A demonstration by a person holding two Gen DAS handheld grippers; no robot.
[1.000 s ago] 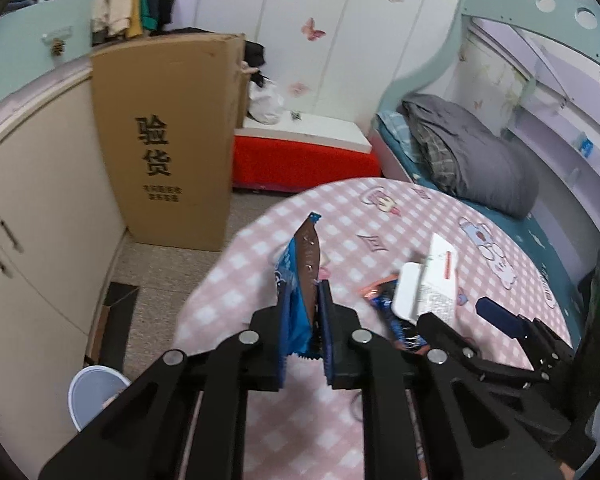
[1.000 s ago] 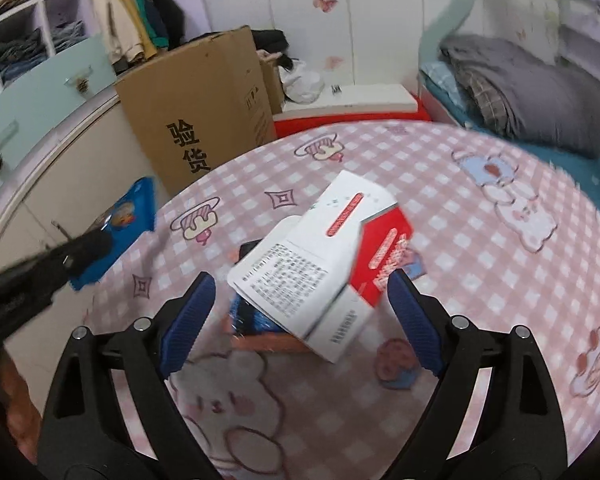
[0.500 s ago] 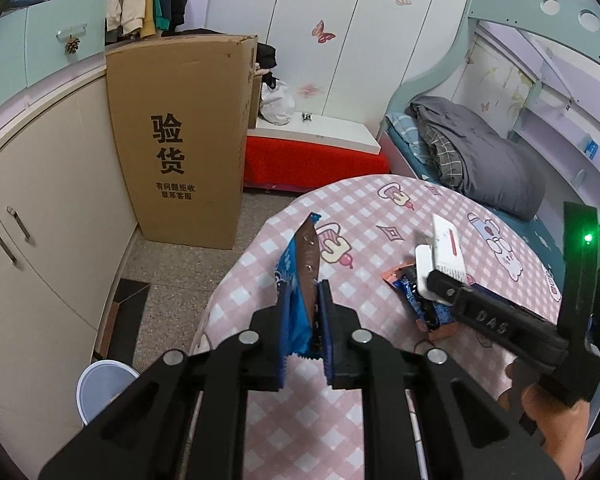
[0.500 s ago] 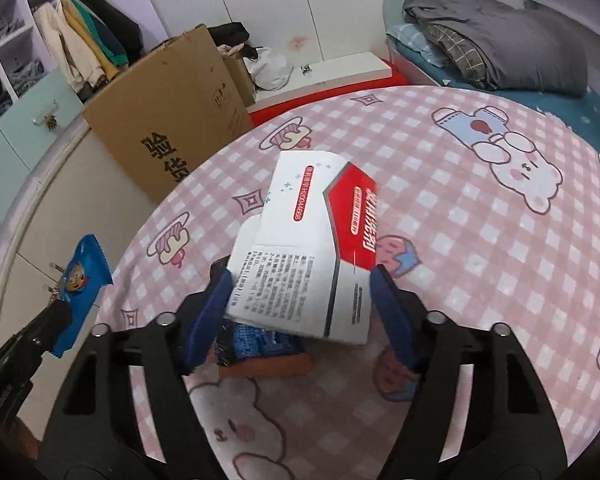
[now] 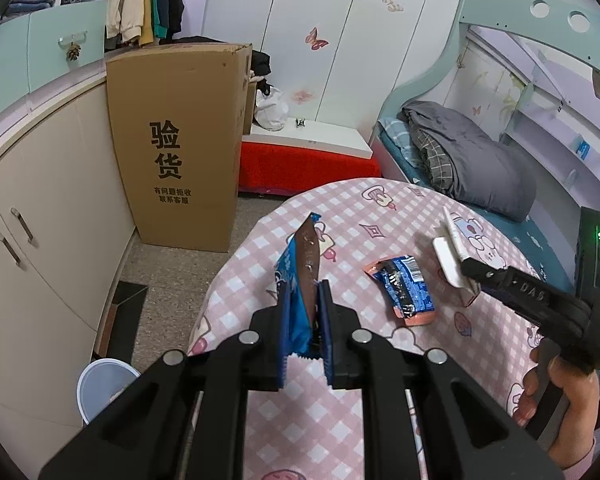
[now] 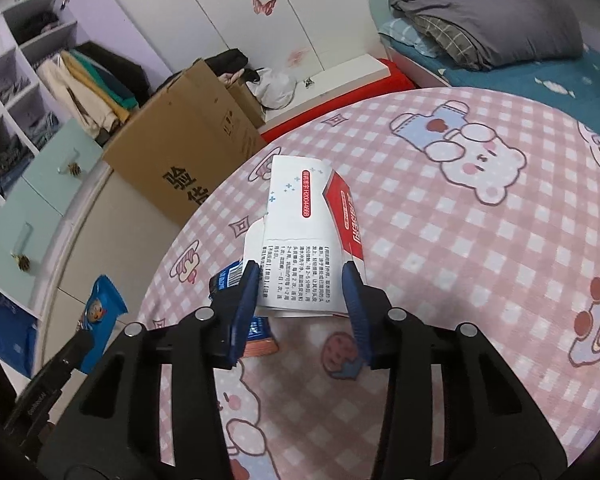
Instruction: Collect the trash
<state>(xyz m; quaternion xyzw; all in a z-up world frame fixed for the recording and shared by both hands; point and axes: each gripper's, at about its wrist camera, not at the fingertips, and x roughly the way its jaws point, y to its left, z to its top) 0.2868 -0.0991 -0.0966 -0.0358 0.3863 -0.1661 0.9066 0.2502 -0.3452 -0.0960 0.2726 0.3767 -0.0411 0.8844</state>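
A blue snack wrapper point(image 5: 300, 292) with a brown inner face stood upright on its edge, pinched at its lower end, its pointed top leaning slightly right above the near left edge of the round pink checked table point(image 5: 380, 216). A second wrapper point(image 5: 404, 288), dark blue with orange sealed ends, lay flat on that table, right of the upright one and apart from it. A flattened white and red carton point(image 6: 306, 236) printed with small text was tilted up off the table, its near end raised, just right of the flat wrapper and partly over it. Its far end pointed towards the table's far edge.
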